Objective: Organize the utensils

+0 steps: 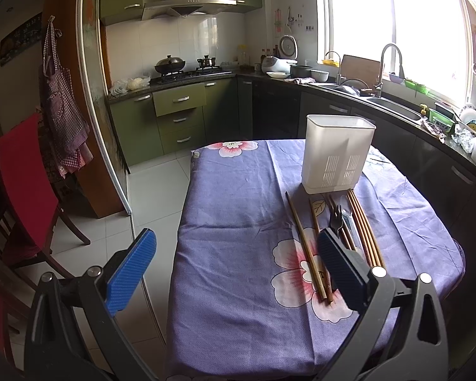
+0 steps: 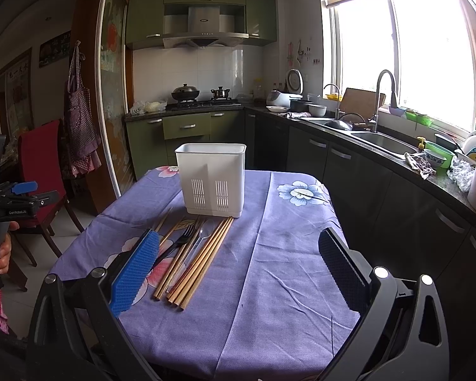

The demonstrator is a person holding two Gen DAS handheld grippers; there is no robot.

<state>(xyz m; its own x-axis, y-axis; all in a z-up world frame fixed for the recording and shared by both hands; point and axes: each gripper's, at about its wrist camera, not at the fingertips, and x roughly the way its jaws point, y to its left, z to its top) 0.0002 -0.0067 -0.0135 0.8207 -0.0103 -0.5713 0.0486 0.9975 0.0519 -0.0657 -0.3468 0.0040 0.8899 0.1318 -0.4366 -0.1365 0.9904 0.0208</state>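
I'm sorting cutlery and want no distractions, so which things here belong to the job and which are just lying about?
For the job:
white slotted utensil holder
wooden chopsticks
black fork
clear plastic spoon
left gripper and right gripper, both open

Just lying about:
floral tablecloth
red chair
checked apron
rice cooker
wok

A home kitchen: green cabinets [image 2: 187,127] run under a steel range hood [image 2: 203,36], with a lidded wok [image 2: 185,92] on the gas stove [image 2: 203,103]. A sink [image 2: 380,141] with a tall faucet [image 2: 384,95] sits below the bright window [image 2: 406,54]. A rice cooker [image 2: 293,84] stands on the counter, and a checked apron [image 2: 79,120] hangs by the doorway.
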